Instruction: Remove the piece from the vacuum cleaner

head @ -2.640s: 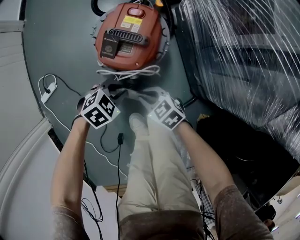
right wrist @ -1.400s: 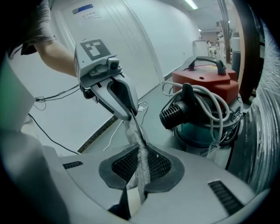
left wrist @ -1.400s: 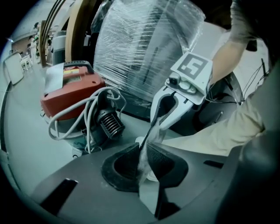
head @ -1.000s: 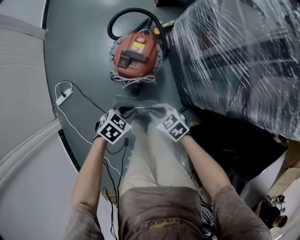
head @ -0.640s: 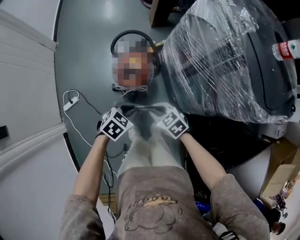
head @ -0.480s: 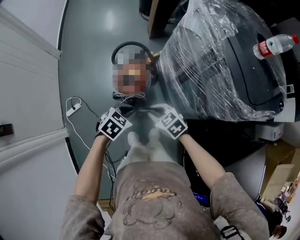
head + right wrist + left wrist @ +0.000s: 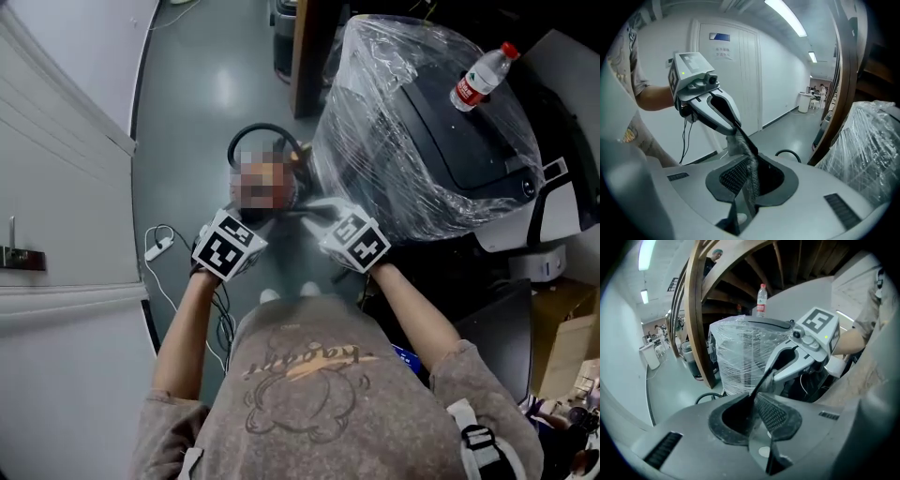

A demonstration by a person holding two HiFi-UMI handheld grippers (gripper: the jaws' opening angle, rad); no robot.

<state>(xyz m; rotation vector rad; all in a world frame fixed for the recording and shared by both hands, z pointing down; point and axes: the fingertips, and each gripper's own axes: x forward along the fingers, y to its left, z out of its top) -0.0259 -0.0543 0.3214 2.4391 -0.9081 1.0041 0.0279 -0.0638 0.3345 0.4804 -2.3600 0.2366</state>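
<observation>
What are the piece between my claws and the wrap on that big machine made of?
The piece: probably soft grey fabric or felt, matte; its edge looks fuzzy. The wrap: clear glossy plastic film; streaky highlights, see-through.

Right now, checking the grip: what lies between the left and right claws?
A thin dark piece stretches from the left claw to the right claw, each shut on it; both gripper views show it.
</observation>
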